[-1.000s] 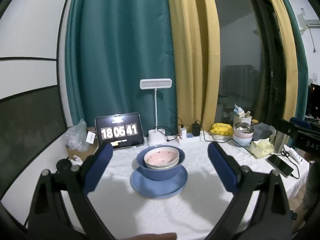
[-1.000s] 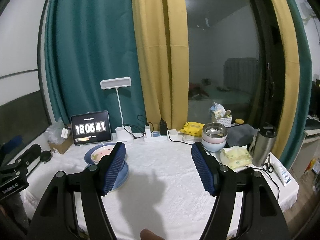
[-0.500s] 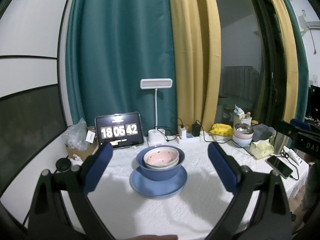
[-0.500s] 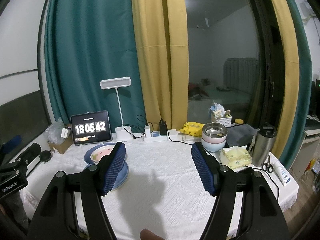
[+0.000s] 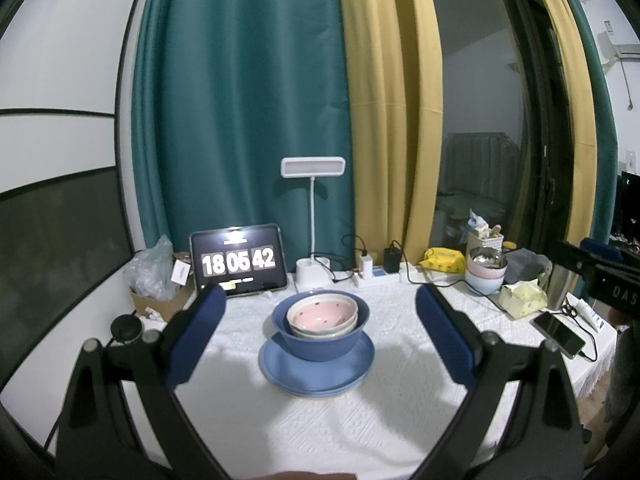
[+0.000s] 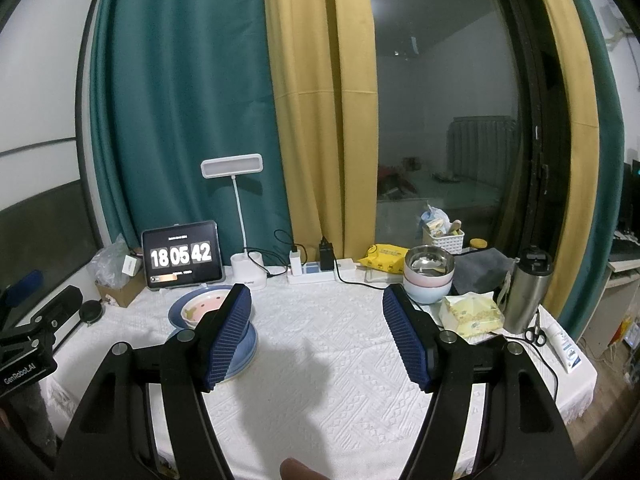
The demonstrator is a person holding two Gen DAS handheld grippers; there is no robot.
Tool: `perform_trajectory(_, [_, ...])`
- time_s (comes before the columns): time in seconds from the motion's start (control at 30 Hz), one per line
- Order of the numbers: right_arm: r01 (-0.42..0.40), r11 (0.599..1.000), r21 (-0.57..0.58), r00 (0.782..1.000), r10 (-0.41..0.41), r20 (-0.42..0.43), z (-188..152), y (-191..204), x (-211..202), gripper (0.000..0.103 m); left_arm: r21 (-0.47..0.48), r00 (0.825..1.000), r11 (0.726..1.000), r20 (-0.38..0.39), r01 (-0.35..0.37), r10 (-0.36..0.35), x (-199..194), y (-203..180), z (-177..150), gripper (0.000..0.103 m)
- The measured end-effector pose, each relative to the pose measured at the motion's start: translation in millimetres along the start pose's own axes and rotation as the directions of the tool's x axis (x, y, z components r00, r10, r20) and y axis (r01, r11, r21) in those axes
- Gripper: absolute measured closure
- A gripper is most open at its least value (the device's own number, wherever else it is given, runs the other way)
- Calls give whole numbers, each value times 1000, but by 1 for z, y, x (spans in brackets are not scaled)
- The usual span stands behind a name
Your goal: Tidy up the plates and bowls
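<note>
A blue plate (image 5: 316,368) lies on the white tablecloth with a blue bowl (image 5: 320,340) on it. A pink spotted bowl (image 5: 322,314) is nested inside the blue bowl. My left gripper (image 5: 320,332) is open and empty, held back from the stack with its jaws spread wide to either side of it. My right gripper (image 6: 318,330) is open and empty over bare cloth. In the right wrist view the stack (image 6: 202,306) shows at the left, partly hidden behind the left finger (image 6: 228,336).
A second stack of bowls with a metal one on top (image 6: 428,276) stands at the back right. Near it are a tissue pack (image 6: 472,314), a steel flask (image 6: 528,292), scissors (image 6: 534,334) and a phone (image 5: 558,334). A tablet clock (image 5: 238,260), lamp (image 5: 312,216) and power strip (image 6: 320,272) line the back edge.
The clock changed from 18:05:41 to 18:05:42. Both grippers stay open and hardly move.
</note>
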State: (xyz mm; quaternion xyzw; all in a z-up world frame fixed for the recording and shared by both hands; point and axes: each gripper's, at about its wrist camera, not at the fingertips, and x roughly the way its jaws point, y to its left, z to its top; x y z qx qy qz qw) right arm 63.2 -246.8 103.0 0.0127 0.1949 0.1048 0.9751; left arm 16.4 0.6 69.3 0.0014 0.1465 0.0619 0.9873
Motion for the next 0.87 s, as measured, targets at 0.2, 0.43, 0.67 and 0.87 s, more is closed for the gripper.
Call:
perform_trajectory(0.2, [-2,1000,-1,1000,2,-1,0,0,0,31,-2,1000,1000,-1,0,0,0,1,0,6])
perform_trajectory(0.43, [0,1000,-3,1000,0,-1,0,1,-1,31,-3,1000,1000,-1,0,0,0,0,-1,6])
perform_trajectory(0.67, [0,1000,-1,1000,0,-2,0,1,0,31,-2,1000,1000,-1,-1,1,1,1,-1,6])
perform_trajectory(0.87, [1,1000,-2,1000,-1,-1,0,2,0,31,-7,1000,1000,-3,-9,9,2,1,-1,6])
